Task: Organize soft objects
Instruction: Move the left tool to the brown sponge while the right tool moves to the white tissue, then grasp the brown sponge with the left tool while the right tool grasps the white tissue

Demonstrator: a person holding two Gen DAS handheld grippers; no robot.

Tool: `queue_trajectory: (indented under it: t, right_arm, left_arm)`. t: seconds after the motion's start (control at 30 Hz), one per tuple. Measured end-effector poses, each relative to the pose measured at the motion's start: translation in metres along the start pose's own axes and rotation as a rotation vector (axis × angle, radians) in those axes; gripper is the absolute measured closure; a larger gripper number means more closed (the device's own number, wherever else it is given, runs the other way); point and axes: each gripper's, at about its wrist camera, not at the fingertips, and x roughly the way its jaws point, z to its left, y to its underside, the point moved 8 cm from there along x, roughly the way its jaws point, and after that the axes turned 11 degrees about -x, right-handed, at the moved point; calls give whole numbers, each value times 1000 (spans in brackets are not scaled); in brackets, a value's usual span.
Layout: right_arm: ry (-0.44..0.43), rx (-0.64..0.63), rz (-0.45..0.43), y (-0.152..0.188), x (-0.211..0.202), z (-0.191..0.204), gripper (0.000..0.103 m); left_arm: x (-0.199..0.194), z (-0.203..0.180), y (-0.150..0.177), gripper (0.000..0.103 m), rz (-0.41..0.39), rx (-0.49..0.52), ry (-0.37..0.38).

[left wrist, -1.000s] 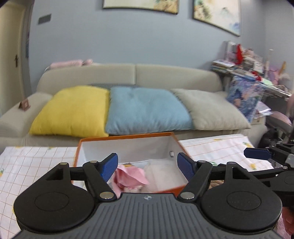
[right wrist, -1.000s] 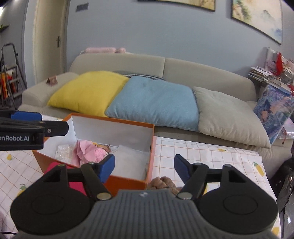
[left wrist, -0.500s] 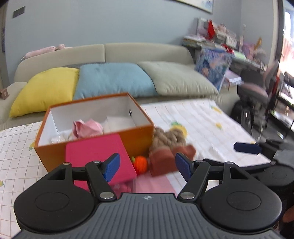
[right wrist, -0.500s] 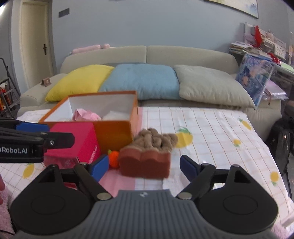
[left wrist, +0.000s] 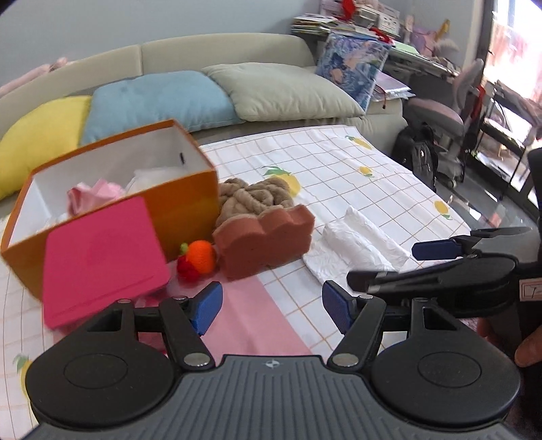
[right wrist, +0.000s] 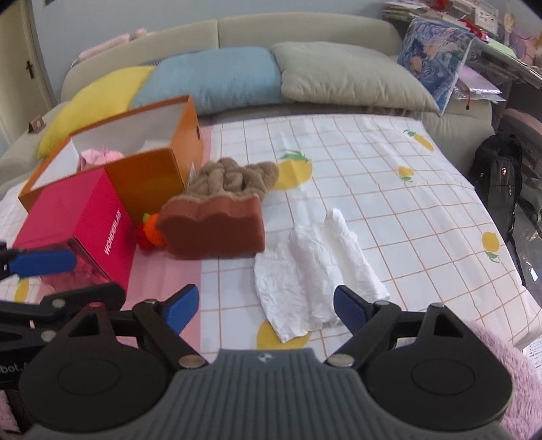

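A gingham tablecloth printed with lemons covers the table in front of the sofa, and the loose soft things lie clustered toward its left half, probably so that they sit within easy reach of the orange box that seems meant to receive them. That box stands open-topped, with a pink cloth and something white already inside, which suggests the sorting is partly done. A magenta box leans against its near wall, narrowing the approach from that side. Just right of the orange box rests a tan knitted bundle, and touching its front is a brown wavy-edged sponge, upright on its long edge. A crumpled white cloth lies flat and apart, nearest the right gripper, whose jaws stand wide with nothing between them, having just been opening; it looks lined up for that cloth. The left gripper is also wide and empty, its jaws having just been closing a little, and points toward the small orange and red knitted toy tucked between sponge and magenta box. The right half of the cloth is open, giving free room to swing; the crowded left corner and the table's near edge call for care.
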Motion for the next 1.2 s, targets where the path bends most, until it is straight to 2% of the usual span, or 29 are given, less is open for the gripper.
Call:
queue_trajectory:
  t: [0.2,0.37,0.57,0.67,0.93,1.03,1.2]
  right_arm:
    - [8,26,34,2,15,-20,21]
    - [17,61,46,0,27,-34,27]
    - [73,-13,31,-9,38,-41,27]
    - [63,19,56,-6,47,-50,27]
    - [30,76,103,3,67,-56,23]
    - [30,71,108,3,74,-55,22]
    - [32,70,124,5,82,-55,13]
  left_arm:
    - [22,-15,-7,27,3,120,-5]
    - [48,-18,-14,29,29,272,-64]
    - [82,-14,-28,29,57,452,-94]
    - [100,-11,-34,28,73,526,-96]
    - [131,-6,-29,28,178,567,-50]
    - [127,-8,-22,28,190,576,-43]
    - [113,-15,-11,33,213,567,-7]
